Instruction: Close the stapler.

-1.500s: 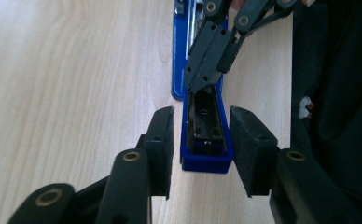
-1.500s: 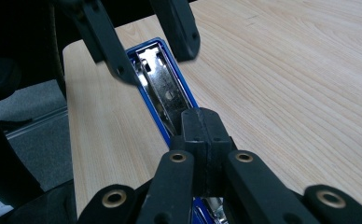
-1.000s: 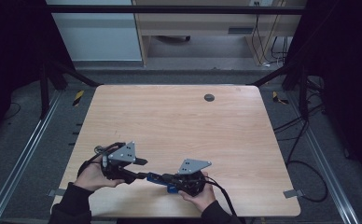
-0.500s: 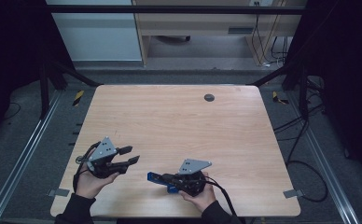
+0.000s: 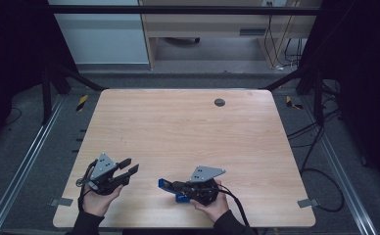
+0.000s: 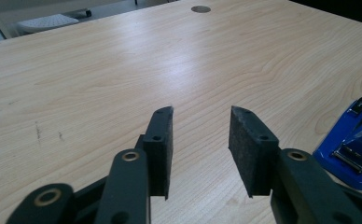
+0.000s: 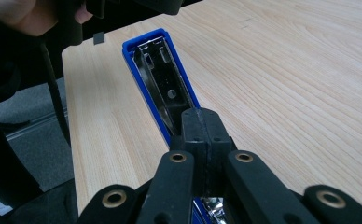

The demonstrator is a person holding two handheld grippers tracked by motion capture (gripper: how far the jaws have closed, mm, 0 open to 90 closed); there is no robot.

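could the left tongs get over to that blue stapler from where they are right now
Probably yes. The left tongs stand open with nothing between them, and only bare table lies between them and the blue stapler. The right tongs are shut at its near end; the far end lies free.

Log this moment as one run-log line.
right gripper: shut, over open blue metal stapler | left gripper: jaws just closing partway, nothing between, apart from stapler | wooden table

One blue stapler (image 5: 171, 188), one table (image 5: 188, 132), two grippers: left gripper (image 5: 129, 169), right gripper (image 5: 176, 186).
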